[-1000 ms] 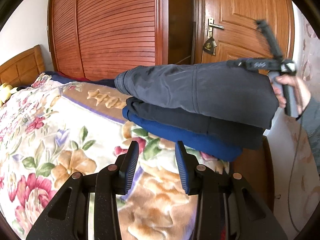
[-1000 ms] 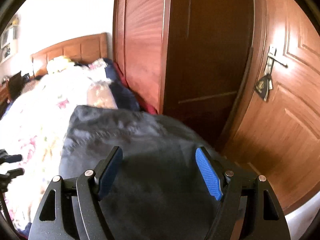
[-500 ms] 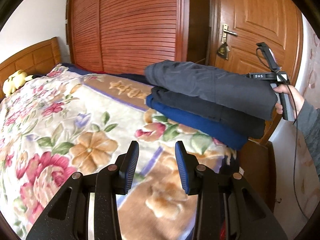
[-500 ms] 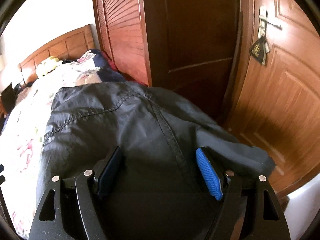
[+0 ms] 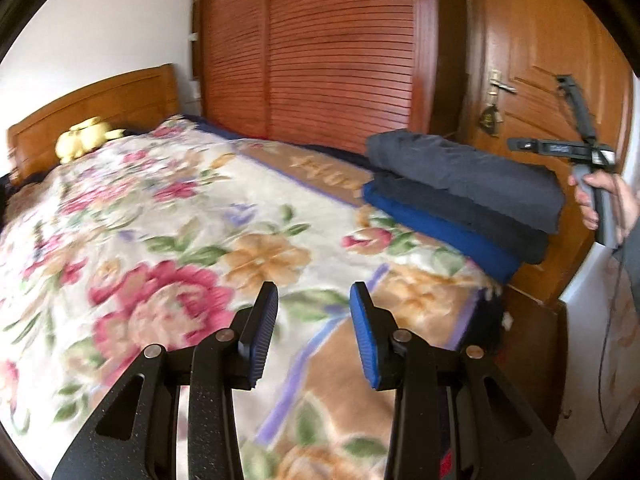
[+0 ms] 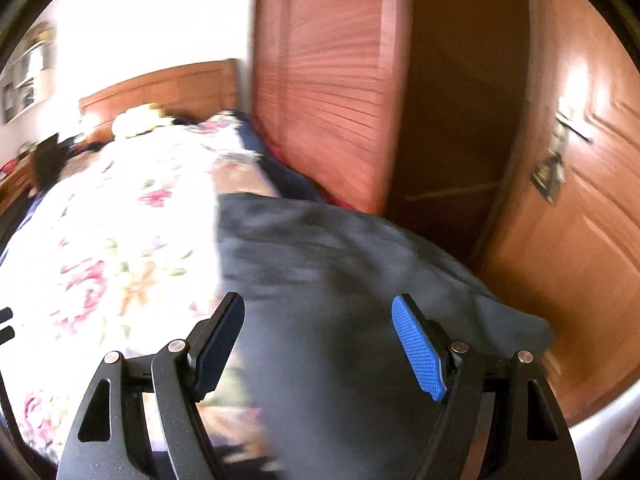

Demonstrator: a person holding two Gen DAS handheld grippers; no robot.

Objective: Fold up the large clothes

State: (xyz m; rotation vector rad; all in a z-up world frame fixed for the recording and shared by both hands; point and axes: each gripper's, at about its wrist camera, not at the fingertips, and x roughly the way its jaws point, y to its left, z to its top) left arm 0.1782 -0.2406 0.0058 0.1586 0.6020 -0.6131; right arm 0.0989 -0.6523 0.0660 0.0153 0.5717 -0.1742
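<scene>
Both claws drawn back from folded stack point(image 5: 460, 196), right view blurred

No text clear enough to read. Woven into the tan border band of the floral blanket point(image 5: 312, 168), centre right of the left wrist view: pale characters, too blurred to make out. On the dark tag point(image 5: 489, 119) hanging under the door handle, upper right: possibly a gold emblem, illegible. Right wrist view: motion-blurred throughout, nothing legible.
</scene>
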